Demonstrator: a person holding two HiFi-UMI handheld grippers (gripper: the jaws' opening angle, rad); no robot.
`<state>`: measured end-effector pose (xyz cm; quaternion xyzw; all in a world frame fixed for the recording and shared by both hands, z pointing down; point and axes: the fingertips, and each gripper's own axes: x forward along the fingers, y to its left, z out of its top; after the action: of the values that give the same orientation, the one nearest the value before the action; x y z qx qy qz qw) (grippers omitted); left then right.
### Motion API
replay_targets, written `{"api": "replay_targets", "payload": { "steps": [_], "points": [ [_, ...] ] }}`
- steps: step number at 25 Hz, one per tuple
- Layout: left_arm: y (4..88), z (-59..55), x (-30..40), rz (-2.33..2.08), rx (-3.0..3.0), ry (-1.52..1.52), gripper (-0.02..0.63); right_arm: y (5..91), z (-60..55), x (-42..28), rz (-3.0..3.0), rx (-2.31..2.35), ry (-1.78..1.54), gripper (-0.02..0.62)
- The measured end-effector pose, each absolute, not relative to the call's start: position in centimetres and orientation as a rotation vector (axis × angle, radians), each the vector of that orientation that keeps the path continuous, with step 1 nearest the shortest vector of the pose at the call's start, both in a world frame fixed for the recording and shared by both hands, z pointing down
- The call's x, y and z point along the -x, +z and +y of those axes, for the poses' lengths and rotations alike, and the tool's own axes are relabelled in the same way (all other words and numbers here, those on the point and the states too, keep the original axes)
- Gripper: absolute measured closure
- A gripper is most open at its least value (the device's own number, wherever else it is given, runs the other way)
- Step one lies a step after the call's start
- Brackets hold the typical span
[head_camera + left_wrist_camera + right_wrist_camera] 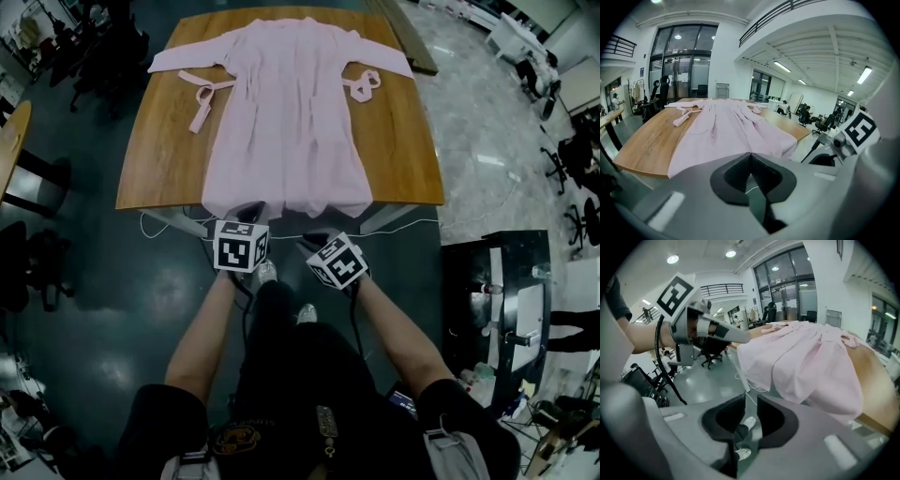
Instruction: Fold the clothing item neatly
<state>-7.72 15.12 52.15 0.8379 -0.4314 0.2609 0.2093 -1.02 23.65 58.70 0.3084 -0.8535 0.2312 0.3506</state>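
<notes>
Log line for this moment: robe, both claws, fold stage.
robe: flat on table, unfolded, hem over near edge | left claw: shut, empty | right claw: open, empty | fold: not begun

You are working in a large open-plan office. Evidence: a wooden desk (164,141), swivel chairs (574,159) on a polished floor (469,103), full-height glazing (684,61), a railed mezzanine (773,14) and strip lights (865,75) overhead. People (806,115) sit at the far side.

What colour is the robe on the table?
The robe is pale pink; the head view shows it best.
</notes>
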Motion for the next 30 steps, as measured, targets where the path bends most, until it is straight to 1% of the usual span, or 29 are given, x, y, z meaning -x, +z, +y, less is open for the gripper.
{"api": "replay_targets", "payload": {
  "steps": [4,10,13,14,16,19,30],
  "points": [
    [53.2,14.1,8.8,-1.216,-2.323,0.755,0.600,57.4,20.7,-3.3,-2.185,-0.972,0.616,0.526],
    [54.3,10.6,13.8,-1.376,-2.233,0.817,0.598,55.5,15.9,-8.8,-2.128,-1.202,0.604,0.526],
    [54.8,9.5,15.1,-1.402,-2.211,0.827,0.598,55.7,13.7,-11.7,-2.067,-1.311,0.603,0.526],
    [54.8,9.2,15.0,-1.389,-2.219,0.821,0.595,55.8,13.2,-12.5,-2.051,-1.331,0.608,0.526],
    [54.8,8.6,13.8,-1.346,-2.251,0.810,0.553,55.8,12.1,-13.2,-2.037,-1.350,0.612,0.526],
    [54.4,7.1,11.3,-1.296,-2.307,0.799,0.531,55.4,10.4,-12.7,-2.052,-1.352,0.596,0.526],
    [51.4,-2.9,5.1,-1.140,-2.490,0.760,0.530,51.7,0.7,-5.2,-2.162,-1.282,0.501,0.526]
  ]
}}
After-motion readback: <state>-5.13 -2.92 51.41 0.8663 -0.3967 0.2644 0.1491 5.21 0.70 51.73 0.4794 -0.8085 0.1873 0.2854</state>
